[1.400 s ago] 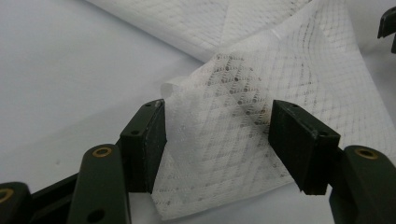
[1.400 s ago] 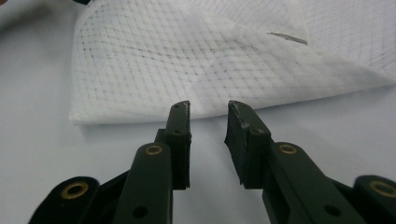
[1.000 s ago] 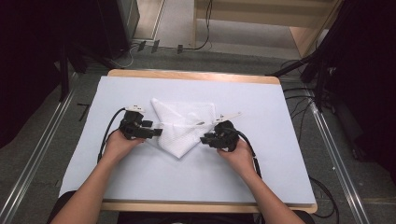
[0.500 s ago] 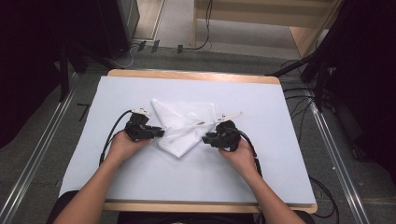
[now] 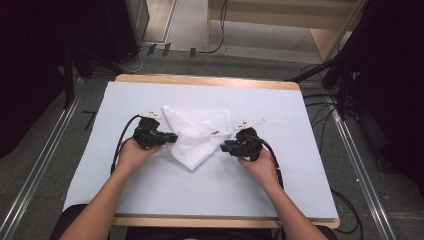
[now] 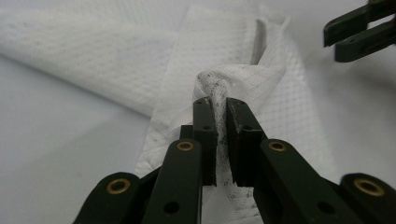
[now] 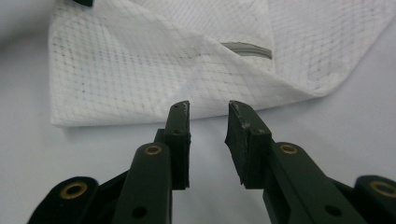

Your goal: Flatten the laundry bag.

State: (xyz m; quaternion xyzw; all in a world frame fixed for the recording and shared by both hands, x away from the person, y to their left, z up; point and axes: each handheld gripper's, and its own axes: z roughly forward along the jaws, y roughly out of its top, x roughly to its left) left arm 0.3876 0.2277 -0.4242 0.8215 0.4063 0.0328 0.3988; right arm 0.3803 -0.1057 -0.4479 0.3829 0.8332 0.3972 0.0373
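A white mesh cloth point(image 5: 197, 135) lies folded into a rough triangle on the table, its point toward the person. My left gripper point(image 5: 172, 137) is at the cloth's left edge. Its jaws have just been closing and are now shut on a bunched fold of the cloth point(image 6: 116, 60), pinched at the left gripper's tips point(image 6: 219, 105). My right gripper point(image 5: 225, 146) rests at the cloth's right edge. In the right gripper view, the right gripper point(image 7: 209, 109) is open a narrow gap with nothing in it, just short of the cloth point(image 7: 140, 70). A grey tag point(image 7: 246, 50) shows on the cloth.
A pale sheet point(image 5: 150, 190) covers the wooden table point(image 5: 200, 80). Cables trail from both grippers, and more lie on the floor at the right point(image 5: 325, 105). A metal rail point(image 5: 40, 170) runs along the left side. The right gripper's jaws point(image 6: 359, 32) show far off in the left gripper view.
My left gripper has moved right onto the cloth's left edge, shut on a fold of it and risen slightly. The right hand has stayed still.
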